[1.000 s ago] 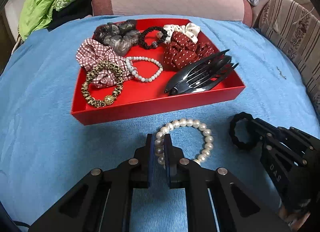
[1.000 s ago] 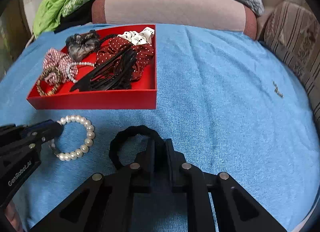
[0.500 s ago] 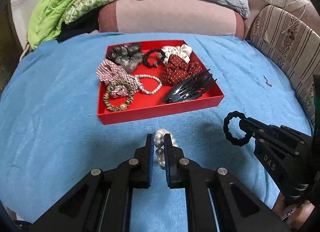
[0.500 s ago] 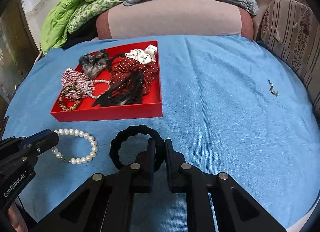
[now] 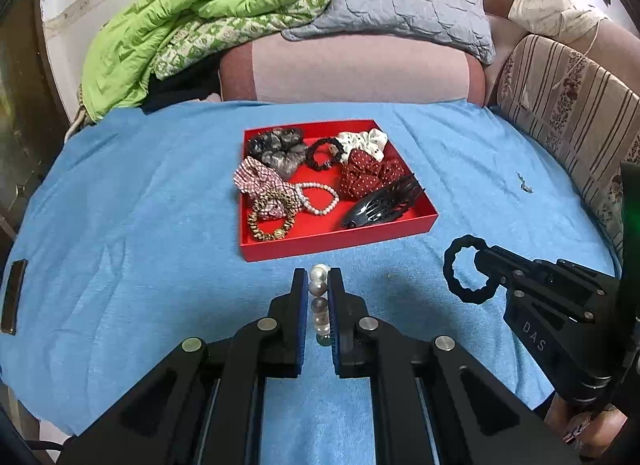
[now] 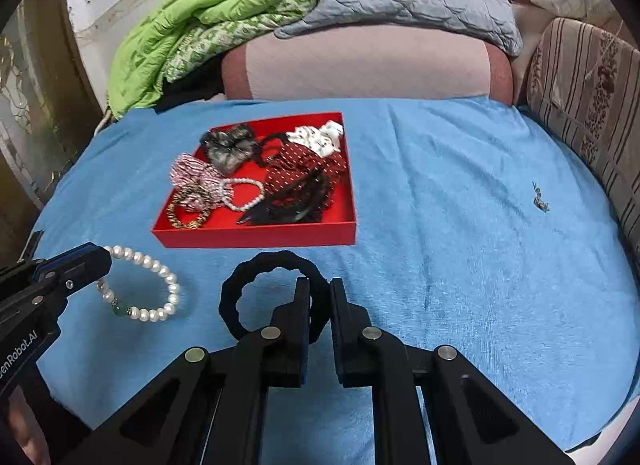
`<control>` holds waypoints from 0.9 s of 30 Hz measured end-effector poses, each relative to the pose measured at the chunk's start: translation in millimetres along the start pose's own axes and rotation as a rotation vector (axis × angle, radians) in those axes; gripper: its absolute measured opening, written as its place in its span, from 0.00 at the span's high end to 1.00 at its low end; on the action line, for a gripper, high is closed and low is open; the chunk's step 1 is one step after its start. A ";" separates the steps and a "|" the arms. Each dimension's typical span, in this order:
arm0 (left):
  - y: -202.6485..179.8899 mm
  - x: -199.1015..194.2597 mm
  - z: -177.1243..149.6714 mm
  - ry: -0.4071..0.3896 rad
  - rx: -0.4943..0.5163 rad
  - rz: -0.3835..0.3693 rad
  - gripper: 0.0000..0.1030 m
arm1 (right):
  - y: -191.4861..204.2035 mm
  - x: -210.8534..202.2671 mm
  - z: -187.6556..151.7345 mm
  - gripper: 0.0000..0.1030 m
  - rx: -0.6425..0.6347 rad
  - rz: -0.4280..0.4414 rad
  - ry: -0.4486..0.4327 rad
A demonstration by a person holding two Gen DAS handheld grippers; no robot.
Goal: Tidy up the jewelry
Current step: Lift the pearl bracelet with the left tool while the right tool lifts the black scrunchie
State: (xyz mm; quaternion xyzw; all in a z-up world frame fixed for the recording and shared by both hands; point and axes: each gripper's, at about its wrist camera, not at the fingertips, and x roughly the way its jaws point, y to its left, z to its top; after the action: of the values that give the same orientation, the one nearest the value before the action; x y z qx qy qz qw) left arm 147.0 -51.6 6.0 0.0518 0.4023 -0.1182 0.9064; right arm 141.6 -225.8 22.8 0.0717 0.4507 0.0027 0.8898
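Both pieces hang in the air on the near side of the red tray (image 5: 344,239), above the blue bedspread (image 5: 120,205). The left hand-held gripper (image 5: 318,285) is clamped on a pearl bracelet (image 6: 140,285), pinching a few beads at one side so the rest of the loop dangles free. I'd guess the beads are hard, smooth and a bit slippery, and strung on elastic, so a grip across the string between the pads looks safer than one on a single round pearl.

The right hand-held gripper (image 6: 320,293) is closed on a black hair tie (image 6: 276,293), to the right of the bracelet. That one looks soft, light and springy; it should squash and hold anywhere along its ring. The tray is already crowded with scrunchies, bracelets and a black hair claw (image 5: 380,205).
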 end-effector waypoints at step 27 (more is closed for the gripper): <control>25.6 -48.8 -5.3 -0.086 -0.094 0.078 0.91 | 35.8 -47.6 -3.6 0.90 -0.049 -0.026 -0.038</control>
State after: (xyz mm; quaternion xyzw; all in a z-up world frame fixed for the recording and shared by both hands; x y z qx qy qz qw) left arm 118.2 -17.4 38.5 0.0199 0.3659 -0.0660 0.9281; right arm 112.6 -193.3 63.6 0.0438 0.4346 0.0009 0.8995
